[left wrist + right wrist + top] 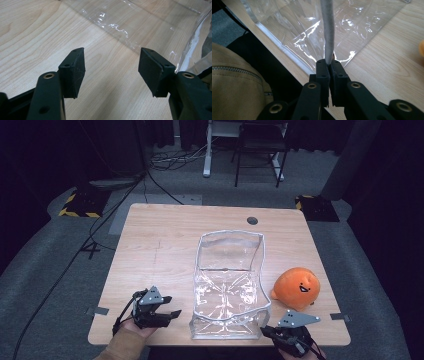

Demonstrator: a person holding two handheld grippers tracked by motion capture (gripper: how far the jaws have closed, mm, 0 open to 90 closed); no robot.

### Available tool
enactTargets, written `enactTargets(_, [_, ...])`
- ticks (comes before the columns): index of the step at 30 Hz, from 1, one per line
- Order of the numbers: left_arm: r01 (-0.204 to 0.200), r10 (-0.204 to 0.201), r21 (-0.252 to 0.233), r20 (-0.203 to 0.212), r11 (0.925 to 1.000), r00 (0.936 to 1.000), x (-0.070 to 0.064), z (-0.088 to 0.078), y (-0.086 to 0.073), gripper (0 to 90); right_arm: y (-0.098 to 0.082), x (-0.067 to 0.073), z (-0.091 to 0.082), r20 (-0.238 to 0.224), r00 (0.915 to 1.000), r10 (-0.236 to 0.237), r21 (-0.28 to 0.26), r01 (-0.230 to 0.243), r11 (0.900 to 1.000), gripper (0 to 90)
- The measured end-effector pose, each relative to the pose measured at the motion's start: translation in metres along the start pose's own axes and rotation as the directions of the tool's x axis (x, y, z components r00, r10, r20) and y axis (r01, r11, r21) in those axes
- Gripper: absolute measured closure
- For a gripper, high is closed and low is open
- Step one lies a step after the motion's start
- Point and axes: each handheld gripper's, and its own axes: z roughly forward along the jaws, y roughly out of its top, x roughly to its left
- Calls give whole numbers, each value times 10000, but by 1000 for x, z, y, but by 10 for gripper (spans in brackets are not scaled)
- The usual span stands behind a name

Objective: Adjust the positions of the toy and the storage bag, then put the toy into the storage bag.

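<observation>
While the clear plastic bag (229, 285) lies open near the middle of the wooden worktop (160, 245), its white-trimmed mouth facing twelve o'clock and its bottom edge reaching the six o'clock rim, the right gripper (270, 332) sits at the bag's five o'clock corner. Seen from the right gripper view, this gripper (329, 65) is clenched on the bag's white edge strip (328, 27), which rises straight up from between the pressed-together jaws, with crinkled clear film spread on either side of it. A tan sleeve with a zip (234, 85) shows at eight o'clock in that view. The left gripper (170, 314) rests at about seven o'clock on the worktop, just beside the bag's near left corner but apart from it. Its own view shows the left gripper (112, 72) released, jaws standing wide with bare wood between them and the bag's clear film (140, 22) lying farther off toward one o'clock. An orange plush toy (296, 287) with a small dark face sits at four o'clock, just beside the bag's right side.
</observation>
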Motion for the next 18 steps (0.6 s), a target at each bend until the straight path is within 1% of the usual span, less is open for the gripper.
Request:
enactTargets(2, [24,-24,32,13,10000,10000,1,1,0,387,2,-4,-5,-179,9997,171,-61,-172,9998,758])
enactTargets(3, [24,-24,32,13,10000,10000,1,1,0,386,2,-4,-5,-179,9997,171,-61,-172,9998,758])
enactTargets(4, [8,-8,37,-4,10000,10000,1,1,0,386,3,-4,-10,-136,9999,43,-42,-44,10000,720])
enactTargets(5, [8,-8,37,-4,10000,10000,1,1,0,386,3,-4,-10,-136,9999,43,-42,-44,10000,720])
enactTargets(6, [27,-26,40,-31,10000,10000,1,0,-1,386,3,-5,-11,-150,9999,-14,-14,14,10000,692])
enactTargets(7, [30,-29,21,-46,10000,10000,1,0,-1,386,3,-6,-12,-223,9997,21,63,-20,10000,671])
enactTargets(9, [57,-57,14,-67,10000,10000,2,-1,-2,386,3,-8,-16,-169,9999,-11,66,12,10000,641])
enactTargets(10, [58,-58,36,-96,10000,9999,3,-1,-3,386,4,-11,-19,-245,9997,96,47,-95,9999,616])
enactTargets(13, [163,-162,102,-119,9998,9998,6,-1,-5,382,5,-14,-23,-211,9996,168,-43,-169,9998,606])
enactTargets(14, [301,-297,186,-208,9994,9993,10,-1,-8,382,7,-16,-28,-158,9997,200,-109,-201,9997,594])
enactTargets(17, [356,-349,288,-266,9990,9990,13,-2,-10,380,9,-19,-33,-66,9998,207,-160,-208,9997,589])
enactTargets(18, [442,-434,260,-302,9987,9986,14,-2,-11,380,11,-21,-35,-12,9998,217,-174,-217,9996,587])
